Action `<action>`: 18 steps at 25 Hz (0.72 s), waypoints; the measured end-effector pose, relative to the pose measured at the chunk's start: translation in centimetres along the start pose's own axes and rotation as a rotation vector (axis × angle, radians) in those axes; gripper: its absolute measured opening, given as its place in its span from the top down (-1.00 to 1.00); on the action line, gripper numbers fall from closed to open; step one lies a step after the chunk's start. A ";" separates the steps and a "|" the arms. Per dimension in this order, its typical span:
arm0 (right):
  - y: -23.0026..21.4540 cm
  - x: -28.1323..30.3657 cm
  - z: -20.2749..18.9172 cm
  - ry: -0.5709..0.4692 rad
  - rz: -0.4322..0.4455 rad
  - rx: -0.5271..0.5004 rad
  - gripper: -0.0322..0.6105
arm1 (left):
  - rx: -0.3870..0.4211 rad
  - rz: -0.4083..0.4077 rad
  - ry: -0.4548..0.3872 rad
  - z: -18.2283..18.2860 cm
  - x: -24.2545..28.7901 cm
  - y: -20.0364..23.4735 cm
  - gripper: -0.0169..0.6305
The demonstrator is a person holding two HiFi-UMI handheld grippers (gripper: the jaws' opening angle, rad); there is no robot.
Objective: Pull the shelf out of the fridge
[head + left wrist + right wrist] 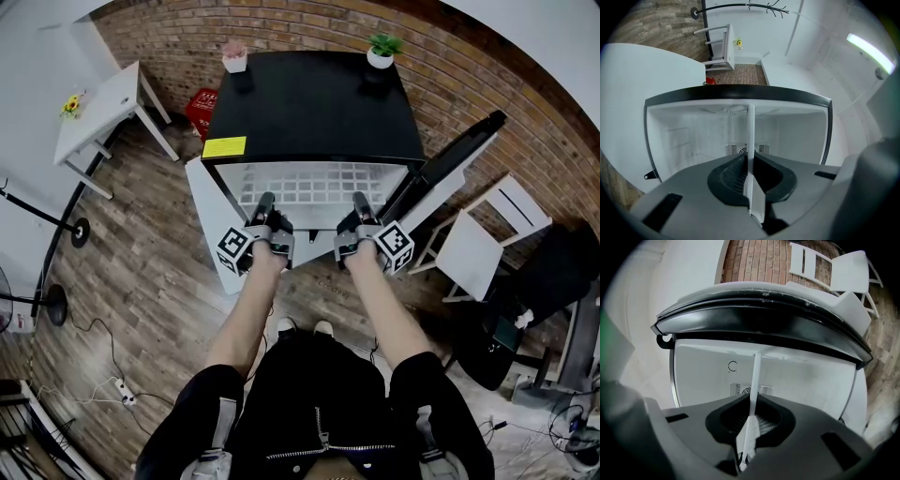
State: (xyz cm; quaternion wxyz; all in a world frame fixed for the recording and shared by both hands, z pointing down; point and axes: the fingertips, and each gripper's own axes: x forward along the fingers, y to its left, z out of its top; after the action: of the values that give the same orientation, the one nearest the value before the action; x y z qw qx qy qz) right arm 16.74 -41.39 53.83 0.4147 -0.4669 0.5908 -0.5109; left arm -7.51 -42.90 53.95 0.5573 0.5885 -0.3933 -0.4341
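The white wire shelf (319, 185) sits in the open mouth of the black-topped fridge (309, 103), at the centre of the head view. The left tool (264, 208) and right tool (361, 208) are each clamped narrow on its thin front rail, either side of the middle. It looks light and stiff, its coated wire probably slick. The front rail seems the right hold, and an uneven pull may jam it in the side runners

We record, upper left, a white table (105, 111) bearing a yellow object (70, 105); a red crate (201, 109) right of it; a pink potted plant (234, 56) and a green potted plant (382, 50) at top; a white chair (487, 242) mid-right; a power strip (120, 393) lower left.
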 end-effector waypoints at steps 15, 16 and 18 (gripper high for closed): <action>0.0 -2.3 -0.9 0.062 -0.001 -0.016 0.80 | 0.021 0.009 0.008 -0.5 -2.5 0.1 0.83; 0.1 -2.4 -0.9 0.059 0.000 -0.011 0.80 | 0.020 0.007 0.009 -0.5 -2.6 0.0 0.83; 0.1 -2.6 -0.9 0.052 0.000 -0.002 0.80 | 0.016 0.007 0.015 -0.6 -2.7 -0.2 0.83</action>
State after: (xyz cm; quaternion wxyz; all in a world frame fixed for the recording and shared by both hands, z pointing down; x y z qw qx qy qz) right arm 16.40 -38.62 53.85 0.3987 -0.4539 0.6020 -0.5222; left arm -7.77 -40.13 53.99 0.5569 0.5948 -0.3946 -0.4247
